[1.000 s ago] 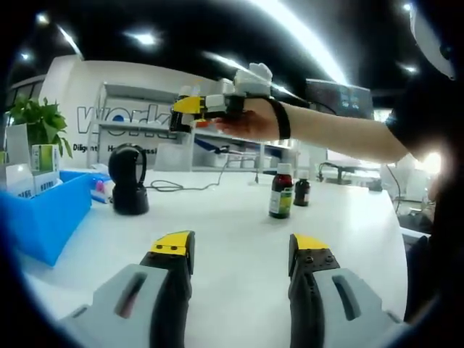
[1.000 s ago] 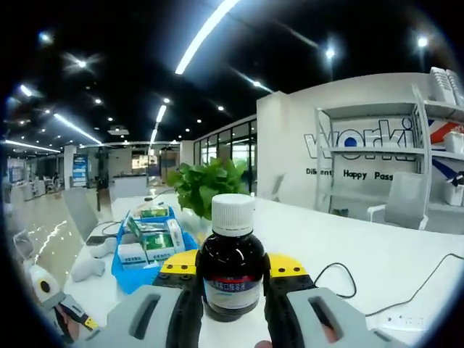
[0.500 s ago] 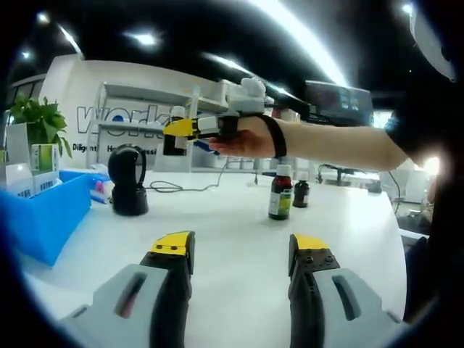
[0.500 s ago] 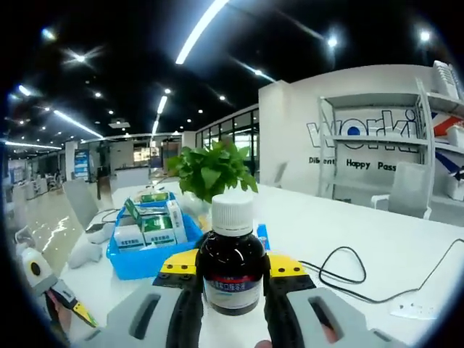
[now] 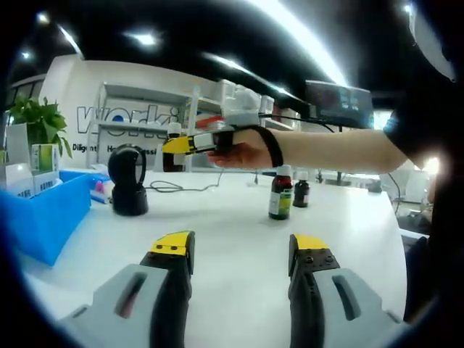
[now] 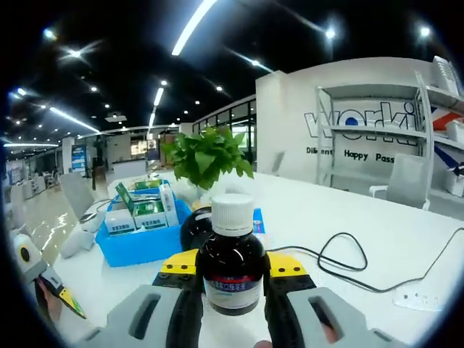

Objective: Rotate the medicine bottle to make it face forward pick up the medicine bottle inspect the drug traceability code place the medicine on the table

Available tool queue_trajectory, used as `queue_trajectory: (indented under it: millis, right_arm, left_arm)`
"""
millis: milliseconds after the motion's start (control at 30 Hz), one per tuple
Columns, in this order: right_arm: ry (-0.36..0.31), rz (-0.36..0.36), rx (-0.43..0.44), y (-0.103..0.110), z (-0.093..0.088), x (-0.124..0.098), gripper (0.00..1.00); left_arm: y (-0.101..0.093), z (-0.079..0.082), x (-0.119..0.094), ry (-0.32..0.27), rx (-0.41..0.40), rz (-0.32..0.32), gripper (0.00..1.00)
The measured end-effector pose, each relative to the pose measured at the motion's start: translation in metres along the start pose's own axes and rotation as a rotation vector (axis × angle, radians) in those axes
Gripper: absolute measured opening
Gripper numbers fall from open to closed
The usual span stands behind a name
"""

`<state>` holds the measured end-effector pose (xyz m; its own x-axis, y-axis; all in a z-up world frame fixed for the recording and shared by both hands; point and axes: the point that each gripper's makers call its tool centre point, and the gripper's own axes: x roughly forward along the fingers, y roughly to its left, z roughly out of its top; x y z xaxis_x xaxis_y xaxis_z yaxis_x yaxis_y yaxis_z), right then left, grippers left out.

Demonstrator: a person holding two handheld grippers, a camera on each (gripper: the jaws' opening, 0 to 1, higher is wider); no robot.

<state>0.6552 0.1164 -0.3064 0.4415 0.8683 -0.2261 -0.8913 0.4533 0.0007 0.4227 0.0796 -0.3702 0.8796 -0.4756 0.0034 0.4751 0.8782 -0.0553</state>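
Bottle (image 6: 232,272) clamped upright in my R gripper (image 6: 232,270), held above table (image 6: 348,239). My L gripper (image 5: 239,254) jaws apart, nothing in them, low over table.

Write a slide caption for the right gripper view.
Right tongs grip a dark brown white-capped medicine bottle above the white table, blue plastic bin behind.
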Motion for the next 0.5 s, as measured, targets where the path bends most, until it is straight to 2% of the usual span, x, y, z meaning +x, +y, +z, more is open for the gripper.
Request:
queue_trajectory:
  millis: [500]
  right_arm:
    - [0.024, -0.001, 0.021, 0.001, -0.012, 0.002, 0.28]
  left_arm:
    - [0.0, 0.001, 0.0, -0.002, -0.001, -0.002, 0.43]
